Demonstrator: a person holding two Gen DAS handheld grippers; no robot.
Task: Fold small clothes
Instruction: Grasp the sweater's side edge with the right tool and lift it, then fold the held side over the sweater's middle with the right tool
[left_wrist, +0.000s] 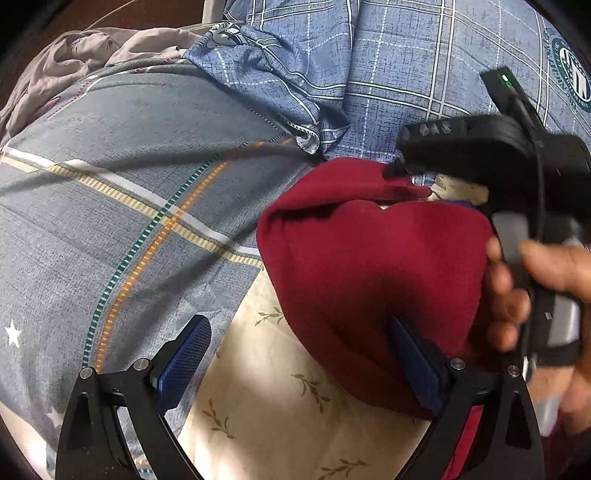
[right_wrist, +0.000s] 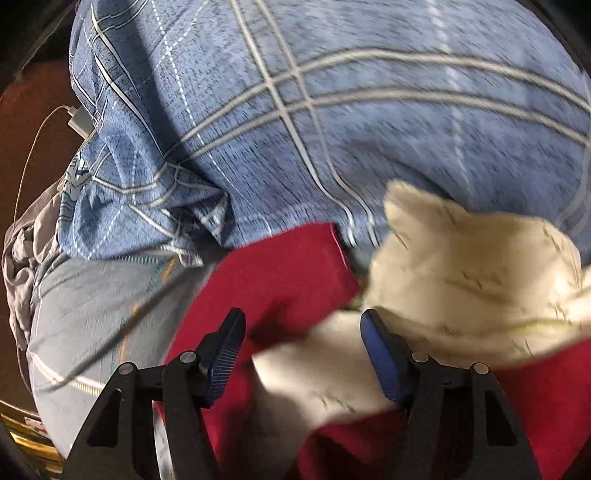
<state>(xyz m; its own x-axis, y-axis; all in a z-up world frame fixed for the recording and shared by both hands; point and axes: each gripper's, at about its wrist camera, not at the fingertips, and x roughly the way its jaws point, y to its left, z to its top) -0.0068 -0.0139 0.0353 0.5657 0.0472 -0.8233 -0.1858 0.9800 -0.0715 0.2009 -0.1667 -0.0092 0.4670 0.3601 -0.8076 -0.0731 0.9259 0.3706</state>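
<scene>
The right wrist view is blurred, so the cloth edges there are hard to make out. The left gripper (left_wrist: 295, 365) has its fingers spread wide; one blue pad (left_wrist: 413, 363) touches the dark red fleece garment (left_wrist: 373, 280), which lies on the cream leaf-print cloth (left_wrist: 280, 402) on the bed. The right gripper (right_wrist: 301, 354) has its fingers apart over red and cream cloth, and they pinch nothing. A hand (left_wrist: 532, 295) holds its handle.
</scene>
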